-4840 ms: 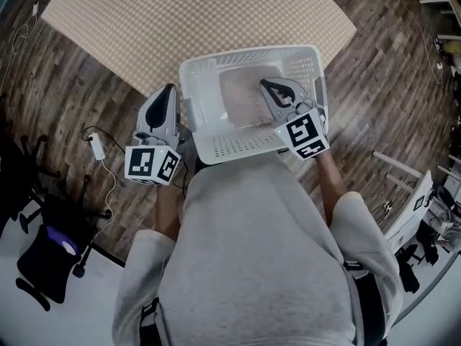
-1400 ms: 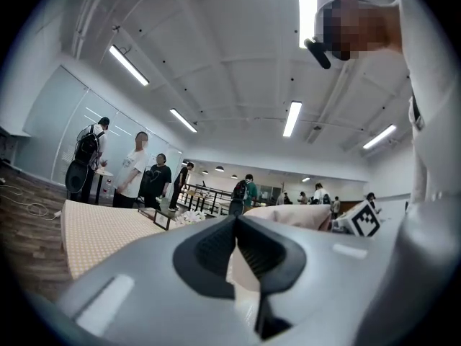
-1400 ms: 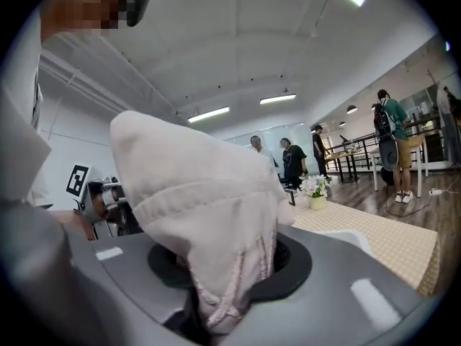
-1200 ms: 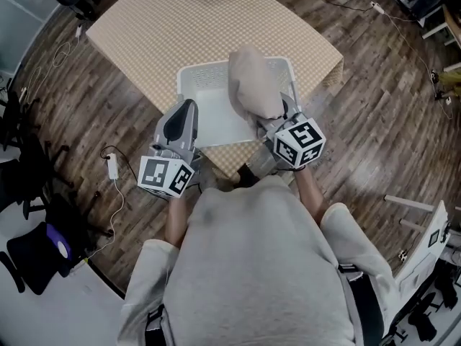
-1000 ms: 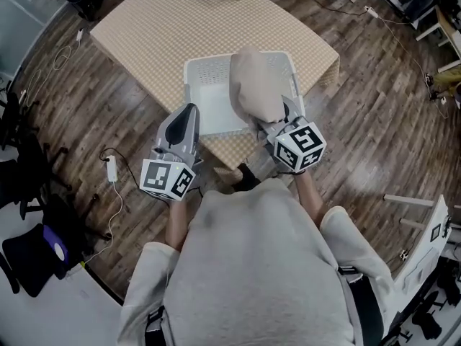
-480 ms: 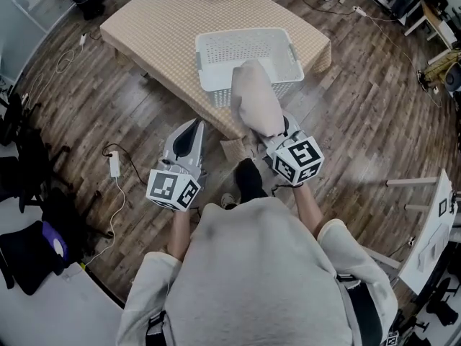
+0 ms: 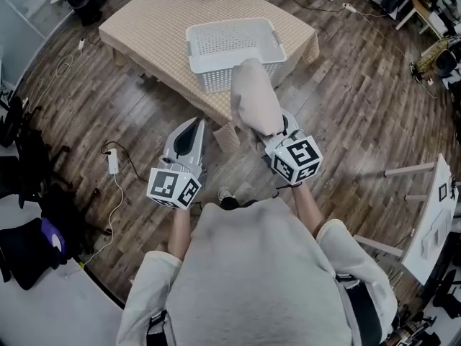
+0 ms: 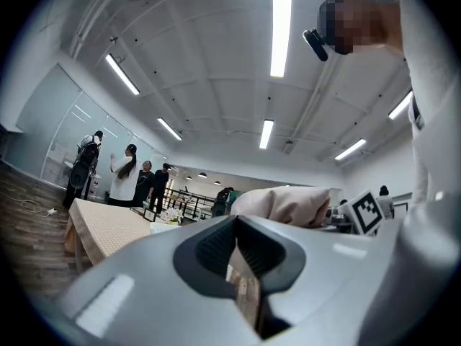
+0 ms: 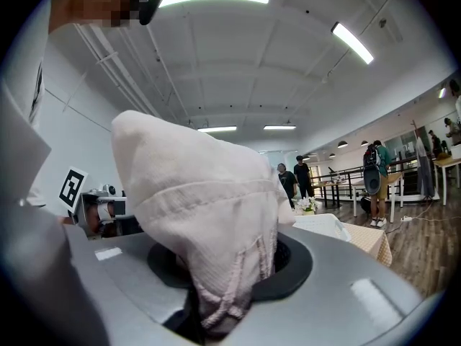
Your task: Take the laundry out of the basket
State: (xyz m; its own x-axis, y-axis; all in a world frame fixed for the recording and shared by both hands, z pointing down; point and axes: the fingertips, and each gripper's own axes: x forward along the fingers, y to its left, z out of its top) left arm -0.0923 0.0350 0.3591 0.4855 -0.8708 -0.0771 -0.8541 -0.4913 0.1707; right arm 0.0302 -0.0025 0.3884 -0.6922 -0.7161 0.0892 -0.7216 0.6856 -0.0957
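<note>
- Head view: the laundry (image 7: 253,99), one pale beige cloth, is out of the basket (image 7: 232,43). It is bunched on the right gripper (image 7: 276,130), over the wood floor (image 7: 346,107) on the near side of the table (image 7: 144,20).
- The basket stands on the table, apart from the cloth, and no other cloth shows in it.
- Judgement: the lift-out step looks done. The next move calls for a set-down spot, none obvious here, and then for the jaws to release.
- Pose: both elbows are bent and the grippers are held out in front of the chest. The left gripper (image 7: 191,127) is beside the right one and roughly level with it.
- Left gripper view: the jaws are pressed together with nothing between them. The gripper is tilted up toward the ceiling lights.
- Right gripper view: the jaws pinch a fold of the laundry, and the rest mounds up over them. This gripper is also angled upward.
</note>
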